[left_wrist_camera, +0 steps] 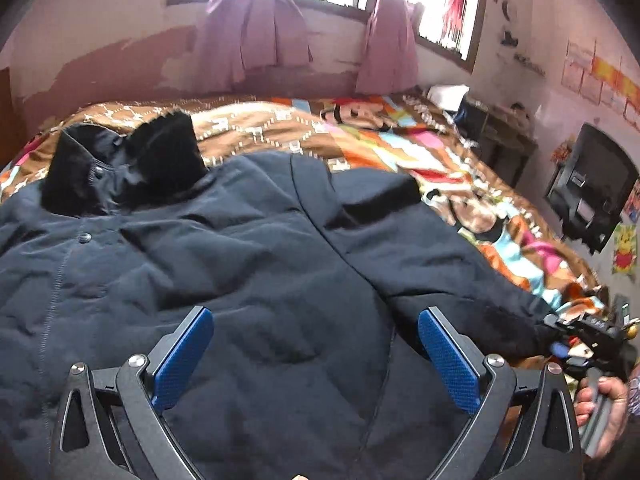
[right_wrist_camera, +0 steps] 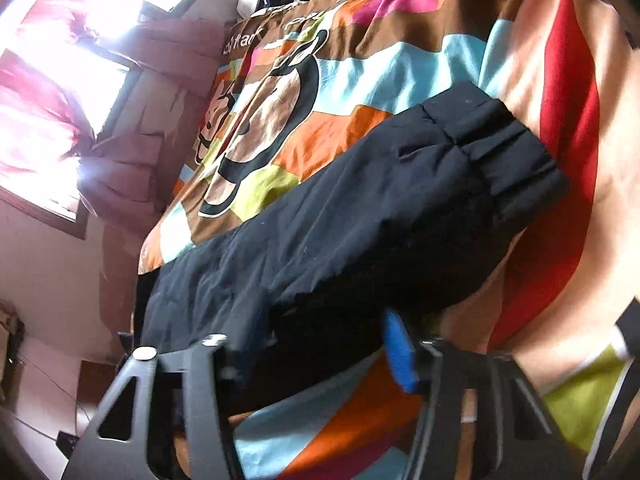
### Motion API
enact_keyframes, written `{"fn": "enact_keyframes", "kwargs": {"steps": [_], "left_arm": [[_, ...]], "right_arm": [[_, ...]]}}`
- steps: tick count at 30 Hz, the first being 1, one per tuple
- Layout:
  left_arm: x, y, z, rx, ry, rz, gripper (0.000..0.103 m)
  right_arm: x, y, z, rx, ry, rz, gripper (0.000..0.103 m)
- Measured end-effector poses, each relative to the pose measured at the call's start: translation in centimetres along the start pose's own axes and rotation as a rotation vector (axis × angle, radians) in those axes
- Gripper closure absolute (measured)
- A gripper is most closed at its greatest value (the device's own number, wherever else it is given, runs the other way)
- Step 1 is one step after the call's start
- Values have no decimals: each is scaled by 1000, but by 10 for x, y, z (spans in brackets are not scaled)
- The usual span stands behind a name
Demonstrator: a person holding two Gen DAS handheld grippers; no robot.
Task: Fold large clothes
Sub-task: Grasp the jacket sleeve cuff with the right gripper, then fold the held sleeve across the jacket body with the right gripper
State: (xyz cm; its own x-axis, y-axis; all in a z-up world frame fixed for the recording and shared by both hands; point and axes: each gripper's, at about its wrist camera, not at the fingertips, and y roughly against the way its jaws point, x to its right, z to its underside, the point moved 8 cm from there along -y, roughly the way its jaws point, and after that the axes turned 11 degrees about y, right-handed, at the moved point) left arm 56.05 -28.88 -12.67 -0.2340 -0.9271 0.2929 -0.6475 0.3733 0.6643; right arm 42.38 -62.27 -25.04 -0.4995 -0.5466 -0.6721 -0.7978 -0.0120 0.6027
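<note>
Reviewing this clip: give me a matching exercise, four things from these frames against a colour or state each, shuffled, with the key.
1. jacket
2. curtains
3. left gripper
4. right gripper

A. purple, tied up at the window
B. open above the jacket's body
C. dark navy, spread on the patterned bedspread
D. closed on the jacket's sleeve

Pairs: 1-C, 2-A, 3-B, 4-D

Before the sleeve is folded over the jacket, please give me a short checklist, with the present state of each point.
1. Right gripper closed on the sleeve: ok, cloth sits between its fingers.
2. Left gripper free: ok, open above the jacket, holding nothing.
3. Jacket body lying flat on the bedspread: ok, only slightly wrinkled.
4. Cuff outside the grip: ok.
5. Collar flat: not ok, it stands up.
</note>
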Motion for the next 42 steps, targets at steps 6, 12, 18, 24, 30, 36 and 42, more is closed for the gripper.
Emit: {"fn": "enact_keyframes", "kwargs": {"steps": [6, 12, 18, 24, 30, 36, 42], "left_arm": [[1, -32, 17, -124, -23, -57, 0], [-7, -20, 14, -154, 20, -17, 0], [-45, 37, -1, -101, 63, -10, 0], [-116, 110, -12, -68, 163, -12, 0], [-210, 191, -13, 10, 273, -90, 1], [-279, 252, 1, 71, 363, -119, 1], [-312, 244, 36, 32, 438, -86, 1]], "right_arm": [[-16, 29, -14, 66, 125, 37, 94], [-81, 68, -48, 166, 344, 84, 97], [-184, 115, -64, 292, 630, 76, 98], [-344, 141, -3, 351, 1029, -52, 98], [-450, 125, 129, 217, 1370, -233, 99], [-471, 84, 250, 8, 1560, -289, 99], [-424, 26, 369, -382, 1661, -243, 94]]}}
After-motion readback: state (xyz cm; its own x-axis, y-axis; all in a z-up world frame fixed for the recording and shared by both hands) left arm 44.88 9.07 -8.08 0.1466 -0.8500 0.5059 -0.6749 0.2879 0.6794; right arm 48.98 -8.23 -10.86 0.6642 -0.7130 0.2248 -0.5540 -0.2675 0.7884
